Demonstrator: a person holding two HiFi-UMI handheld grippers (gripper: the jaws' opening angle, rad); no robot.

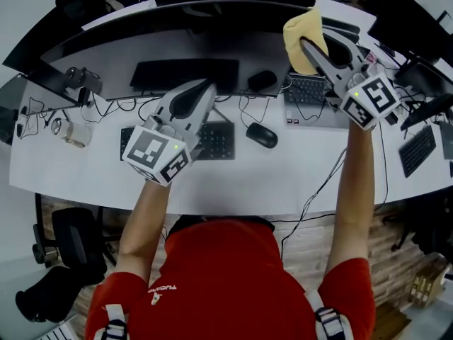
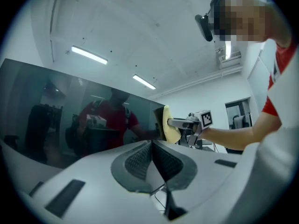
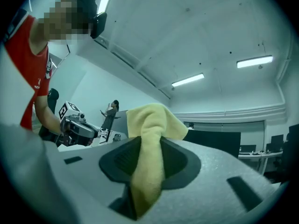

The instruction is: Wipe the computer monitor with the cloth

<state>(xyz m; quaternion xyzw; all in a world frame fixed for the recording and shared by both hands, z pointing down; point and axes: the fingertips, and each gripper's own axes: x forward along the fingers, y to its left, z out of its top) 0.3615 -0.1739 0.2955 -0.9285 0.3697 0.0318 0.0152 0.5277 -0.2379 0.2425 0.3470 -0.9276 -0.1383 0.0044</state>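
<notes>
The right gripper point(image 1: 306, 47) was clenched on a yellow cloth point(image 1: 299, 34). The cloth bunched out past the jaws and sat at the right end of the curved monitor point(image 1: 177, 20), near its top edge. Whether it pressed on the screen could not be told. The left gripper point(image 1: 204, 89) hovered in front of the monitor's middle, above the tabletop point(image 1: 283, 179), jaws closed together on nothing. A black keyboard point(image 1: 185, 73) lay just before the monitor.

Head view above monitor point(image 1: 163, 21), gripper views level
</notes>
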